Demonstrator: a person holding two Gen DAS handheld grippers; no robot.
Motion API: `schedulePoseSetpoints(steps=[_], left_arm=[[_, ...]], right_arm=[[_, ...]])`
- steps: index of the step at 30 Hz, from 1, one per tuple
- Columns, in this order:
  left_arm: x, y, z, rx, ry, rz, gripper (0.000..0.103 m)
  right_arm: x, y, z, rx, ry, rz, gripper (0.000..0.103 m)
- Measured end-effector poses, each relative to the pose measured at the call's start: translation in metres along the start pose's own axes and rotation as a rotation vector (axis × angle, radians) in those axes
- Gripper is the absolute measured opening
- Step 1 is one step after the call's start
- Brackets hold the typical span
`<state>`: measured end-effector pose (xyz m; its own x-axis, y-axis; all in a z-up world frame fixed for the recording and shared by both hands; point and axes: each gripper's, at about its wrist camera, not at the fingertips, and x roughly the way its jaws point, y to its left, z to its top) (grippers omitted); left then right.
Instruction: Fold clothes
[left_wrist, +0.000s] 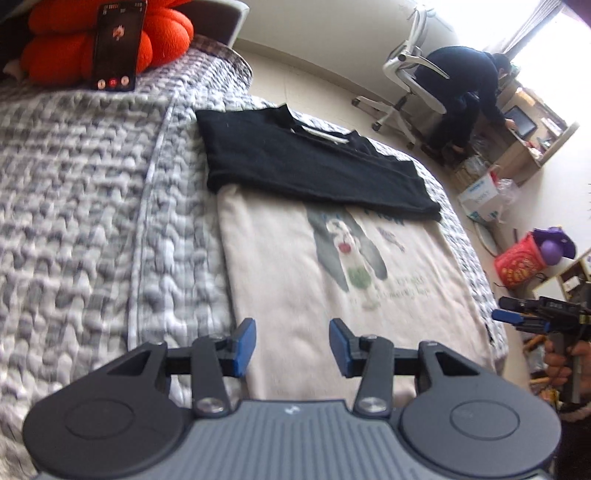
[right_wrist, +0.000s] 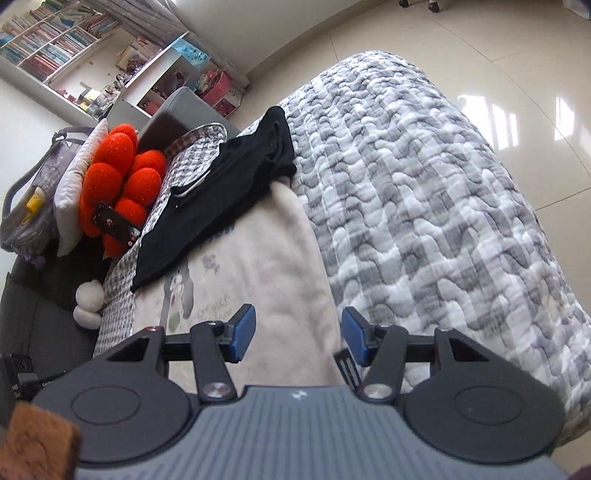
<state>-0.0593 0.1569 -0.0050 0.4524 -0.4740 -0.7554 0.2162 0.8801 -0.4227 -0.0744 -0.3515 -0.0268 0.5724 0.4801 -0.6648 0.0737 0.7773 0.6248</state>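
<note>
A cream garment (left_wrist: 306, 280) with a dog print lies flat on the bed. A folded black garment (left_wrist: 295, 162) rests across its far end. My left gripper (left_wrist: 292, 343) hovers open over the cream garment's near edge, with nothing between its blue pads. In the right wrist view the cream garment (right_wrist: 266, 266) runs away from me, with the black garment (right_wrist: 221, 192) lying on its far part. My right gripper (right_wrist: 298, 334) stands open above the cream garment's near right edge and holds nothing. A hand carries the right gripper (left_wrist: 517, 319) at the right edge of the left wrist view, beyond the bed's side.
A grey-and-white quilted bedspread (left_wrist: 74, 206) covers the bed. An orange cushion (left_wrist: 55, 51) with a phone (left_wrist: 118, 44) leaning on it sits at the head. A person (left_wrist: 465, 92) crouches by an office chair (left_wrist: 406, 74) and desk. Boxes and bags (left_wrist: 517, 262) stand on the floor.
</note>
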Motion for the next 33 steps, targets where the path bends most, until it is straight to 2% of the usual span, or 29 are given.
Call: schedulePoseSetpoints(steps=[13,18,23,28,33], left_arm=[[-0.004,0.027,-0.050,-0.032,0.072,-0.077,0.045],[0.001,0.043,-0.069,-0.069,0.102,-0.110,0.044],[0.010,0.048,-0.083,-0.081,0.120,-0.160,0.042],[0.026,0.043,-0.089,-0.067,0.161,-0.193,0.042],[0.041,0.045,-0.094,-0.061,0.203,-0.189,0.042]], right_arm=[[-0.028,-0.029,-0.027,-0.001,0.054,0.028,0.056],[-0.020,-0.028,-0.036,-0.031,0.111,0.031,0.054],[-0.012,-0.026,-0.039,-0.038,0.144,0.037,0.045],[-0.007,-0.020,-0.041,-0.068,0.189,0.020,0.043],[0.000,-0.018,-0.040,-0.081,0.238,-0.007,0.043]])
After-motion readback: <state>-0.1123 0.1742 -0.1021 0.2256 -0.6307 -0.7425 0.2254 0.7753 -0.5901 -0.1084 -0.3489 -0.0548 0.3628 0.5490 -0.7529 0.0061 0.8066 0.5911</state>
